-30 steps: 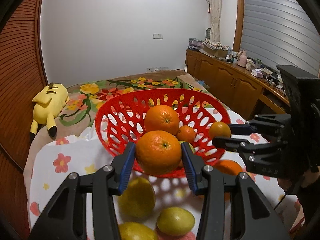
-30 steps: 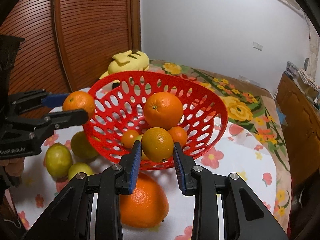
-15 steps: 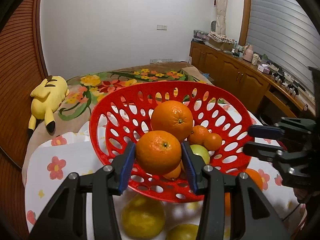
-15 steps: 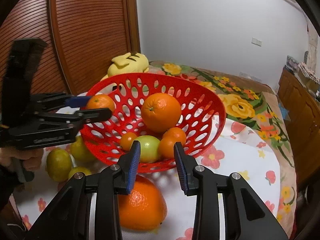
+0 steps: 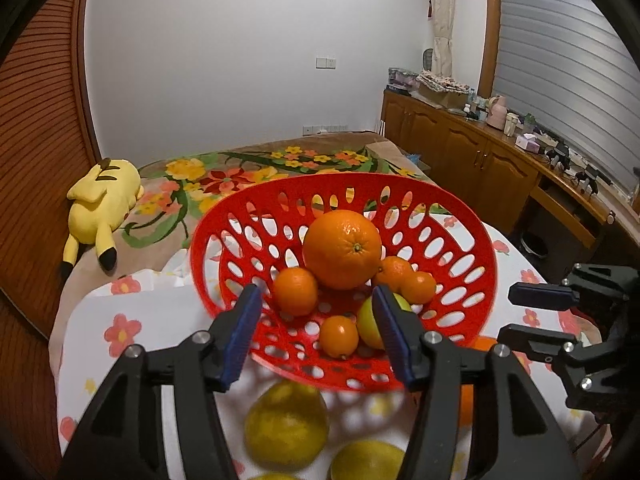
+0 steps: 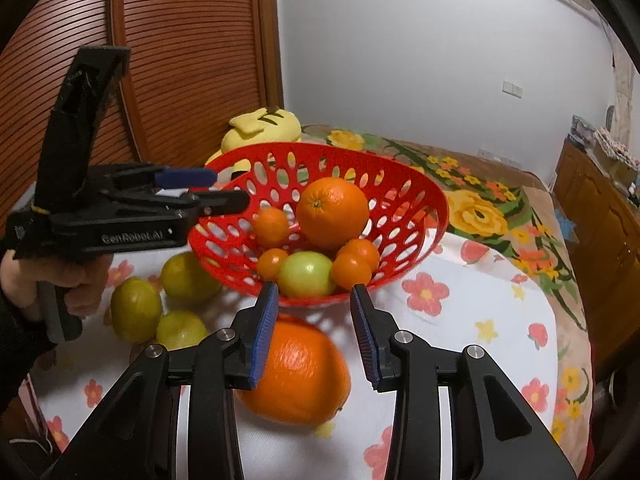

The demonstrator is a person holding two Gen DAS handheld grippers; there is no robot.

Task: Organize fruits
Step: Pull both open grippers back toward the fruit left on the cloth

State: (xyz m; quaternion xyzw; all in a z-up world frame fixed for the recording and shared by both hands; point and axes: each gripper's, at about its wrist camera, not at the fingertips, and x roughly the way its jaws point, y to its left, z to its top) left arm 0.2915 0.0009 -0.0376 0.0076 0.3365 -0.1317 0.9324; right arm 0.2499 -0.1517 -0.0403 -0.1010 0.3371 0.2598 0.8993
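A red perforated basket [image 5: 472,240] [image 6: 416,188] stands on the flowered cloth. It holds a large orange [image 5: 342,248] [image 6: 332,212], several small oranges, one of them [image 5: 295,291] [image 6: 272,226] at the left, and a green fruit [image 6: 306,274]. My left gripper [image 5: 316,330] [image 6: 208,188] is open and empty over the basket's near rim. My right gripper [image 6: 314,330] [image 5: 524,316] is open and empty, above a big orange [image 6: 296,372] lying on the cloth in front of the basket. Yellow-green fruits [image 5: 286,424] [image 6: 136,310] lie on the cloth beside the basket.
A yellow plush toy [image 5: 102,204] [image 6: 264,128] lies on the flowered bedspread behind the table. A wooden slatted door [image 6: 160,60] is at the left. A wooden cabinet [image 5: 480,168] with clutter on top runs along the right wall.
My left gripper opened and the orange it held now lies in the basket at the left. My right gripper has drawn back a little and stays open.
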